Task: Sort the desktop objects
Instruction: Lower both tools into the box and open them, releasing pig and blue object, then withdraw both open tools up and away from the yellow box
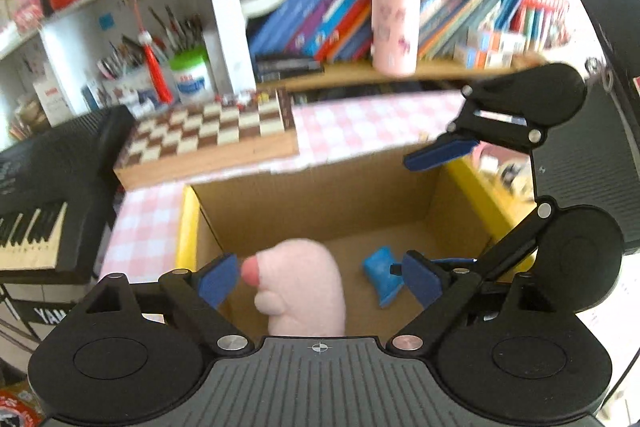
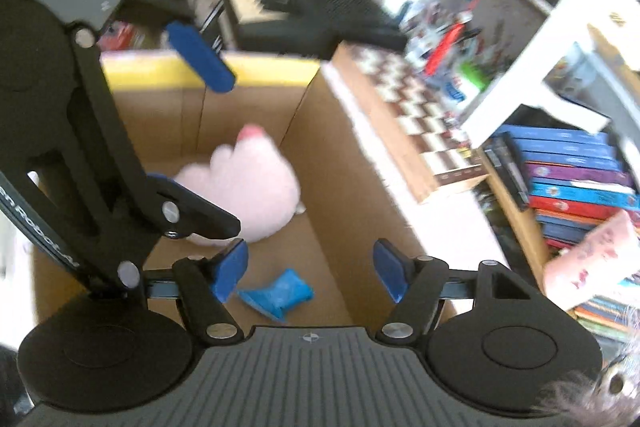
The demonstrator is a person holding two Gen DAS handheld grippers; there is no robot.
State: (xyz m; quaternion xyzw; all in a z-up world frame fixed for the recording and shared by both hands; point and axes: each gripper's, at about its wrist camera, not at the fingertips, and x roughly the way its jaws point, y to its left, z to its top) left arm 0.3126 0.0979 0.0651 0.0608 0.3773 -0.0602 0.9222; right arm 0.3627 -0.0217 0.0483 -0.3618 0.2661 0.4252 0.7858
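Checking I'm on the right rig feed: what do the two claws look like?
Both match: the left claw and right claw have black linkage arms with silver pivot pins, blue fingertip pads, round black discs at each side, and a ribbed grey body with a small crosshair mark.

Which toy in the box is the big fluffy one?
The pink plush toy is big and fluffy, lying in the cardboard box. The small blue crinkly packet beside it is much smaller and smooth.
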